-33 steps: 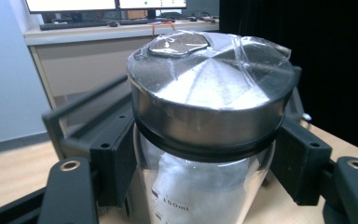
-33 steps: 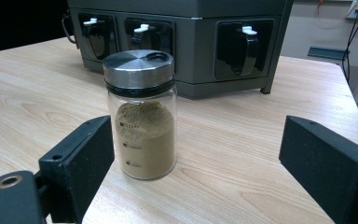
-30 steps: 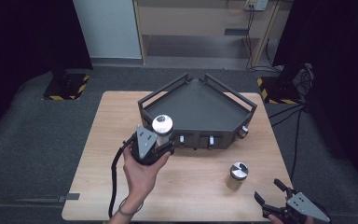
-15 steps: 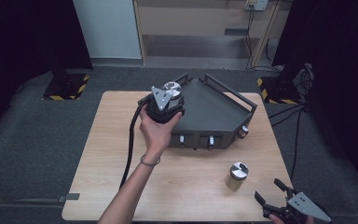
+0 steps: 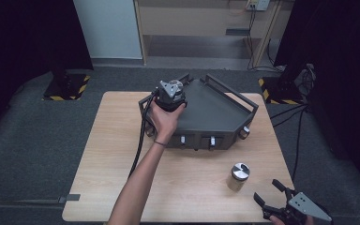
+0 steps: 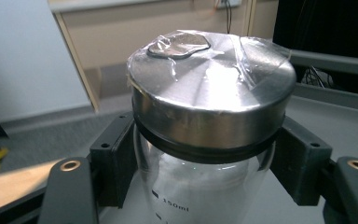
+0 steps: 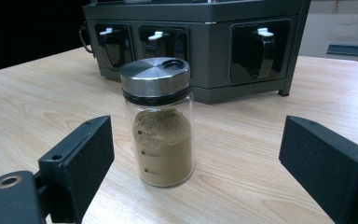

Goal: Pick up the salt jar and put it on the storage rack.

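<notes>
My left gripper (image 5: 173, 91) is shut on a glass jar (image 6: 212, 107) with a steel lid wrapped in clear film and white contents; its pads (image 6: 114, 158) press on the jar just under the lid. A hand holds it over the back left corner of the dark grey rack (image 5: 215, 112). A second steel-lidded jar (image 5: 238, 176) of brown powder stands on the wooden table (image 5: 112, 154) in front of the rack. My right gripper (image 5: 268, 192) waits open near the table's front right corner, and the brown jar (image 7: 161, 126) stands a short way ahead of its jaws.
The rack's front face (image 7: 191, 42) has several slots with white-tipped handles. Rails run along the rack's top edges. A black cable (image 5: 140, 140) trails from my left gripper across the table. Around the table lies dark floor, with a cabinet behind.
My left hand has carried the white-filled jar from the rack's front left side up and away to its back left corner. The right gripper and the brown jar have stayed put.
</notes>
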